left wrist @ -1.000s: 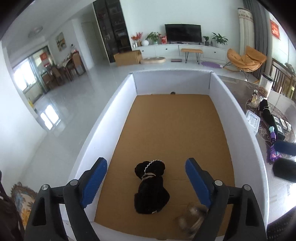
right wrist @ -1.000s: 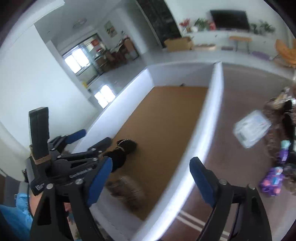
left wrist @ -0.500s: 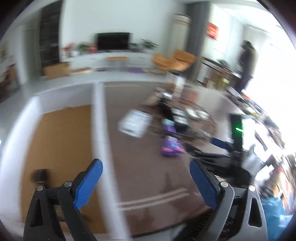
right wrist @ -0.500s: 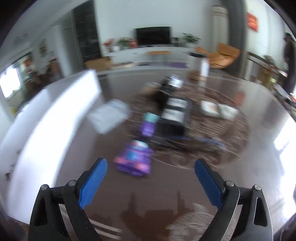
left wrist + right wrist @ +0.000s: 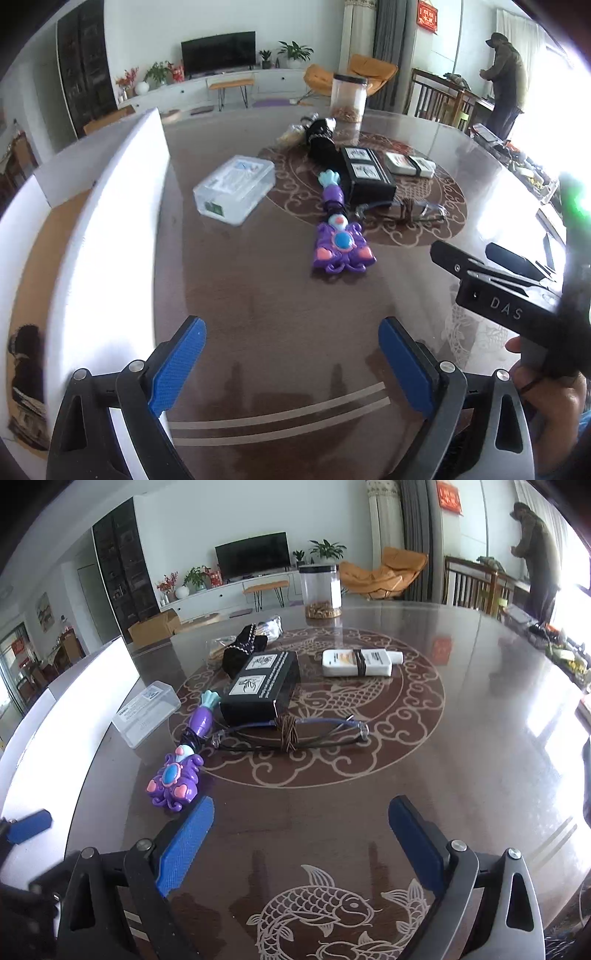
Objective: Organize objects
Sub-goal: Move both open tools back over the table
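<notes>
Two grippers, left [image 5: 291, 363] and right [image 5: 301, 843], jaws just spread, nothing between | purple toy wand [image 5: 184, 760]: flat on table [image 5: 461, 757], long axis 7-to-1 o'clock, teal tip at 1.

text: "DAS" | on: right tool's black body [image 5: 506, 310] | else: unreadable

Left wrist view: looking forward and steeply down between the left gripper [image 5: 291, 363] fingers onto the worktop [image 5: 258, 295], close above it; white box wall [image 5: 110, 229] at left edge.
Right wrist view: looking forward and down along the right gripper [image 5: 301, 843], low over the worktop, further right of the box wall.
Facing: both toward the far room wall with the TV [image 5: 218, 53].
Shared: purple toy [image 5: 341, 245], black box [image 5: 260, 688], clear case [image 5: 234, 188], jar [image 5: 319, 590].
</notes>
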`<action>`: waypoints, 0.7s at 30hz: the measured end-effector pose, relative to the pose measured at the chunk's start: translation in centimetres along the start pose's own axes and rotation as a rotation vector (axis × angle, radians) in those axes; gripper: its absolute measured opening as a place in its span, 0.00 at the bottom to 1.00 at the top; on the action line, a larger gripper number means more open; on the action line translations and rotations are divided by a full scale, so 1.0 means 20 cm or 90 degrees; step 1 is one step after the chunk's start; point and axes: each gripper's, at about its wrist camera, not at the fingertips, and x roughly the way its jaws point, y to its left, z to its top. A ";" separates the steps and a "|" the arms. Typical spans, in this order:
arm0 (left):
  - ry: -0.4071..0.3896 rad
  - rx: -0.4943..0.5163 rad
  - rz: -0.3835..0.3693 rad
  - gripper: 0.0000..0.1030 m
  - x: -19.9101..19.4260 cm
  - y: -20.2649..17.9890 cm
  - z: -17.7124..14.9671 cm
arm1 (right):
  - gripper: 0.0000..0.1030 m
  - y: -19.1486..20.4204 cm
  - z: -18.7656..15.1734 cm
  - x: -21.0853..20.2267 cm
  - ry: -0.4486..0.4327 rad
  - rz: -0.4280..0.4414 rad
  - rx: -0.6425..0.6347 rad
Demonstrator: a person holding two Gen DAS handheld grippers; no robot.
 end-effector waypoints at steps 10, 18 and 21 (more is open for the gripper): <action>0.009 0.025 -0.015 0.93 0.00 -0.05 -0.04 | 0.93 -0.01 -0.01 0.00 0.007 0.006 0.019; -0.016 0.038 -0.034 0.93 -0.16 -0.04 -0.05 | 0.93 -0.01 -0.02 0.01 0.016 0.015 0.025; -0.039 0.039 -0.037 0.93 -0.24 0.00 -0.05 | 0.93 0.00 -0.01 0.02 0.022 0.038 0.030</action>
